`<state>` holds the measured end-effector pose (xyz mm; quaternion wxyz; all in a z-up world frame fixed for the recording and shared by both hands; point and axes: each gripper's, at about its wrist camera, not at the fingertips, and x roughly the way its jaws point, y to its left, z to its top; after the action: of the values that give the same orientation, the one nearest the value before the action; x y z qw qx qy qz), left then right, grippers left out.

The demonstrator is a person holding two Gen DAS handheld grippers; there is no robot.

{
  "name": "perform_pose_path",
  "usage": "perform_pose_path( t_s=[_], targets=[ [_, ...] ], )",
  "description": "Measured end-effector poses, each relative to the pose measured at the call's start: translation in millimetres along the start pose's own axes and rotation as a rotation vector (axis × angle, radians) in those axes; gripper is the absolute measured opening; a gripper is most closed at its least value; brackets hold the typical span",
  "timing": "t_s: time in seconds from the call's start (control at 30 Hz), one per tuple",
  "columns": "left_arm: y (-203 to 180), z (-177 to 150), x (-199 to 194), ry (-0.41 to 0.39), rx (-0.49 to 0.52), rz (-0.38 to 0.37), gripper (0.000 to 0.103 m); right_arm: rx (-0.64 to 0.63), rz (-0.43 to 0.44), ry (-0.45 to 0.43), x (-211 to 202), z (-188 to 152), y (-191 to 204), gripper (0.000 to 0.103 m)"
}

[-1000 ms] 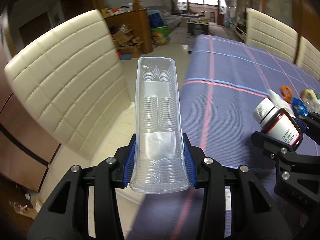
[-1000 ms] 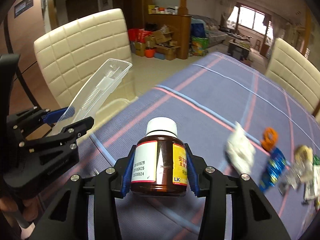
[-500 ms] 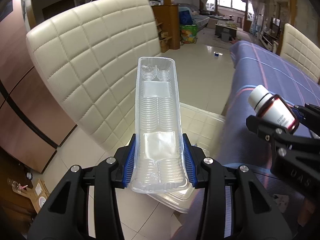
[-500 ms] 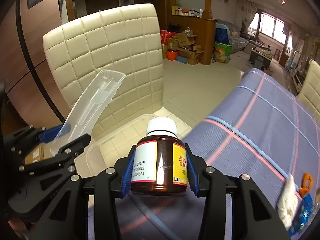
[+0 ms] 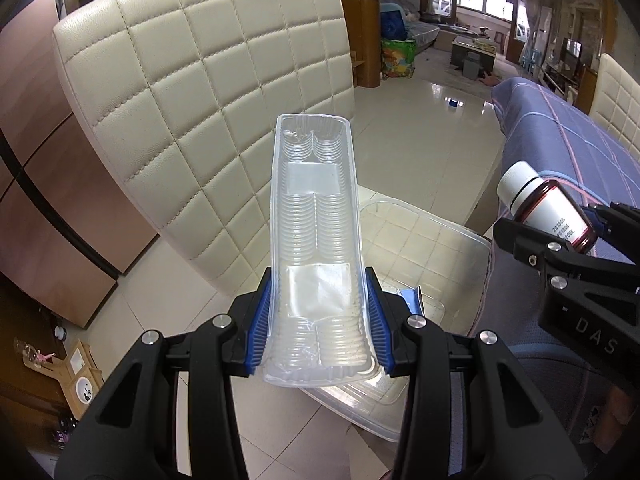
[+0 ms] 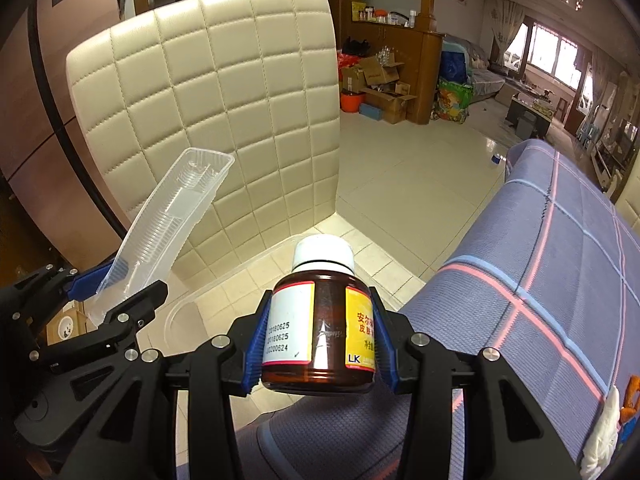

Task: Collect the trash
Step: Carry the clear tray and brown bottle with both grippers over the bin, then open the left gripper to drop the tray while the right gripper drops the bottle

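Note:
My left gripper is shut on a long clear plastic tray, held out over a clear plastic bin that sits on the seat of a cream chair. The tray also shows in the right wrist view. My right gripper is shut on a brown pill bottle with a white cap, held above the table's edge next to the bin. The bottle shows in the left wrist view at the right.
The quilted cream chair back stands just behind the bin. The table with the blue-purple checked cloth is on the right, with white paper and small wrappers at its near right. Tiled floor lies beyond.
Both grippers have swung left, off the table toward the chair. The clear bin on the seat has come into view beneath the tray and bottle. Both grips are unchanged.

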<state>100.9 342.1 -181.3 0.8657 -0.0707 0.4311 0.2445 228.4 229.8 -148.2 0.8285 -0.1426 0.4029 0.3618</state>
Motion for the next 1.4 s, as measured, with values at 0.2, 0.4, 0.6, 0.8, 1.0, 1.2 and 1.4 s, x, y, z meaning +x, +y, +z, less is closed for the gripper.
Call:
perform_pose_path(
  t_s=[0.2, 0.4, 0.6, 0.8, 1.0, 1.2, 1.4],
  targets=[
    [-1.6, 1.3, 4.5, 0.003, 0.001, 0.002, 0.044, -0.003, -0.008, -0.005, 2.6, 4.3, 0.6, 0.043],
    [-1.3, 1.1, 9.1, 0.003, -0.005, 0.005, 0.044, -0.007, -0.010, -0.009, 2.0, 3.9, 2.0, 0.044],
    [-0.9, 1.5, 10.3, 0.003, -0.008, 0.005, 0.044, -0.015, -0.016, -0.013, 1.4, 3.4, 3.2, 0.043],
    [-0.3, 1.4, 10.0, 0.005, -0.007, 0.003, 0.044, -0.013, -0.015, -0.012, 1.3, 3.1, 3.5, 0.044],
    [-1.9, 1.1, 9.9, 0.002, 0.002, -0.001, 0.047, -0.003, -0.008, -0.011, 2.5, 3.7, 3.3, 0.043],
    [-2.4, 2.1, 5.9, -0.016, 0.004, 0.014, 0.056, 0.001, -0.006, -0.012, 3.9, 4.6, 2.2, 0.043],
    [2.2, 3.0, -4.4, -0.063, -0.021, 0.038, 0.100, 0.005, -0.003, -0.010, 4.0, 5.4, 0.1, 0.044]
  ],
)
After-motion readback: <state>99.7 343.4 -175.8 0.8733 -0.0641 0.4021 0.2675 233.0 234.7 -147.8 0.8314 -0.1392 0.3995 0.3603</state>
